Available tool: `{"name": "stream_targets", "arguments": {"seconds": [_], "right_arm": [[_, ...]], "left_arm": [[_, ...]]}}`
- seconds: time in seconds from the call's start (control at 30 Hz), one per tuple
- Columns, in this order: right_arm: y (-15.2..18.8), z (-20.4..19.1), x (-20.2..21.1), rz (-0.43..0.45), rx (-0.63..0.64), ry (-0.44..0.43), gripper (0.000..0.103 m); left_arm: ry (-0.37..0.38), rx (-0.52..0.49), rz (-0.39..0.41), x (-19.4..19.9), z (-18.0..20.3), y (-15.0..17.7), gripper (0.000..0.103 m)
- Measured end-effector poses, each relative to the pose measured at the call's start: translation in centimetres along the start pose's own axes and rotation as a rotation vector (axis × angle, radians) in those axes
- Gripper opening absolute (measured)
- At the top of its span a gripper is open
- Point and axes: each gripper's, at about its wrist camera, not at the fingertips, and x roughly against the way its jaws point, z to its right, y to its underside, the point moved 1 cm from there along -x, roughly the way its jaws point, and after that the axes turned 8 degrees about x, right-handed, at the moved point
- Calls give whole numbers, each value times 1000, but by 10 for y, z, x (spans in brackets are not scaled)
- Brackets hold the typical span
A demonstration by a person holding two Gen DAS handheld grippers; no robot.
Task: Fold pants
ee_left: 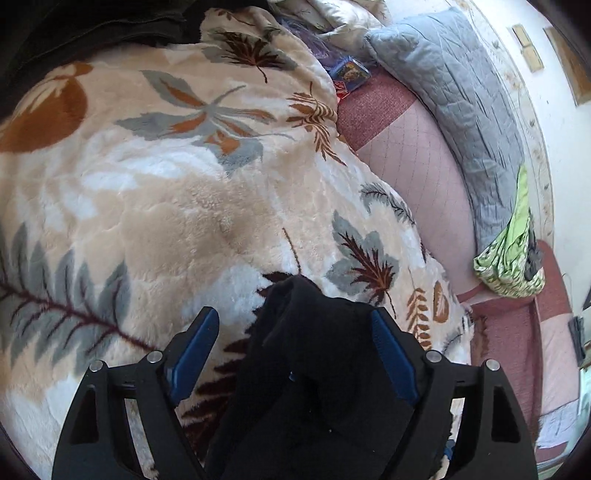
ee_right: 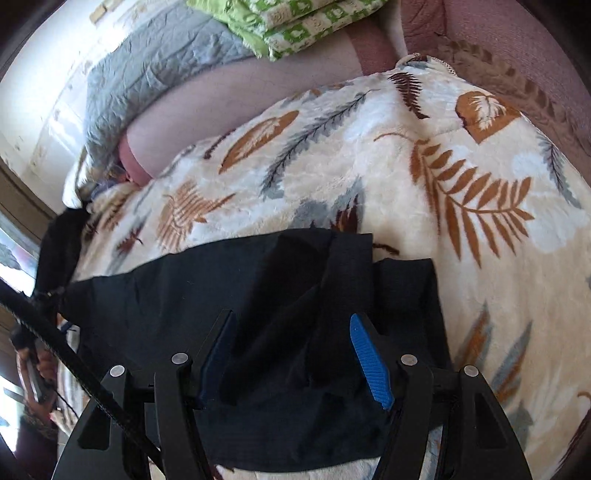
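The black pants (ee_right: 207, 295) lie on a cream blanket with leaf prints (ee_right: 332, 177). In the right wrist view the cloth spreads flat to the left, with folds bunched between my fingers. My right gripper (ee_right: 291, 325) is open, its blue pads (ee_right: 369, 362) on either side of the cloth. In the left wrist view a bunched hump of the black pants (ee_left: 317, 362) rises between the jaws of my left gripper (ee_left: 295, 325), which is open. The cloth lies against the right pad (ee_left: 391, 354) and stands apart from the left pad (ee_left: 195, 350).
A grey quilted pillow (ee_left: 443, 81) and pink mattress (ee_left: 417, 155) lie beyond the blanket. Folded green patterned cloth (ee_left: 513, 258) sits at the bed's far edge. A small blue box (ee_left: 351, 72) lies near the pillow. Dark cloth (ee_left: 92, 22) sits at upper left.
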Motion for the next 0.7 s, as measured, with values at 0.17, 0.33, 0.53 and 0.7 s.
{"name": "stream_targets", "arguments": {"seconds": [0.17,0.33,0.53,0.7], "right_arm": [[5,-16,-11,-31,78,-14,9],[2,-29,2,-27,117,-82,3],[-12,-23,56,53,64,-162,3],[-2,-5,88,73,36,-180,3]], "left_arm": [[-5,-107,-87,0,21,15,14],[-32,-145,-80,26,44,30,12],[21,-128,-102,65,62,48,12],[17,-108,-108,83,42,76,12]]}}
